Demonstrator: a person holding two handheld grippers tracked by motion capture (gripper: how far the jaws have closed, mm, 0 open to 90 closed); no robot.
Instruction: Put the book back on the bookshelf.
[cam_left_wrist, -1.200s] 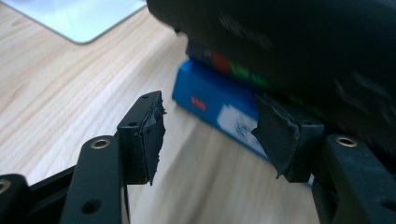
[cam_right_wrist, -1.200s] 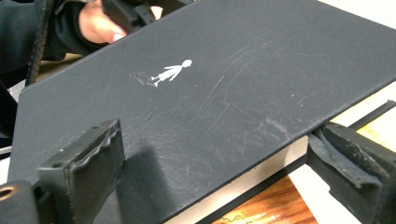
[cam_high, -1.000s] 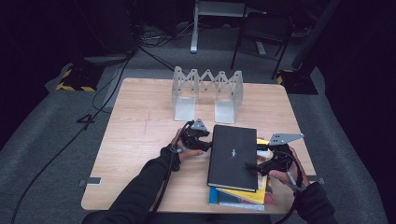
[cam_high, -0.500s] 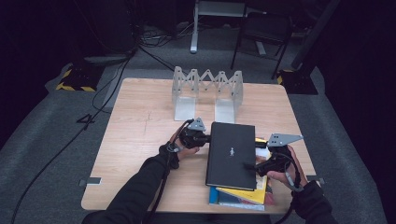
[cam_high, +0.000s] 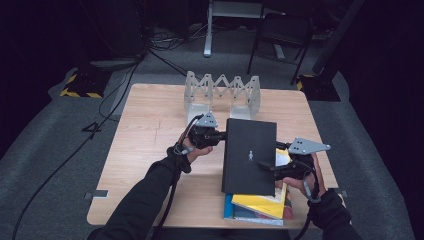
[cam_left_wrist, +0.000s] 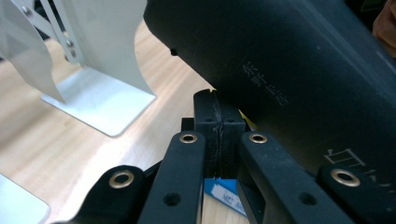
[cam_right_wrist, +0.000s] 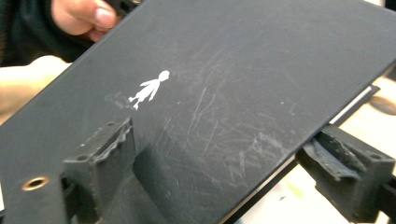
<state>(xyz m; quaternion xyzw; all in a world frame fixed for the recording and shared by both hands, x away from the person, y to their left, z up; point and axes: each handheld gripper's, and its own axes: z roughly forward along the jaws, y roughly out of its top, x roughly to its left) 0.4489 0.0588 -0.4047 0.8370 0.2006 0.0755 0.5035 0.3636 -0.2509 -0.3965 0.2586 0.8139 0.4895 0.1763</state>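
Now, line by line:

Black book (cam_high: 249, 156): a large black hardcover with a small white figure on its cover; it tops a stack at the near right of the table (cam_high: 150, 130), its left edge raised so that the cover tilts.

Stack below: a yellow book (cam_high: 260, 202) and a blue book (cam_high: 240, 212) lie under the black one, their near ends sticking out toward the person.

Left gripper (cam_high: 216, 135): at the black book's left edge, near its far corner. In the left gripper view the two pads (cam_left_wrist: 208, 126) meet face to face with nothing between them, and the book's edge (cam_left_wrist: 289, 70) sits just above and beyond their tips; whether the tips touch it I cannot tell.

Right gripper (cam_high: 267, 167): reaches in over the book's right side. Its jaws stand wide and have just been closing a little; one pad (cam_right_wrist: 105, 154) lies against the cover (cam_right_wrist: 224, 93), the other (cam_right_wrist: 345, 161) sits under the right edge, so the book is between them. Whether they press on it I cannot tell.

Rack (cam_high: 222, 95): a pale metal zigzag file rack stands upright at the far middle of the table, well apart from the stack.
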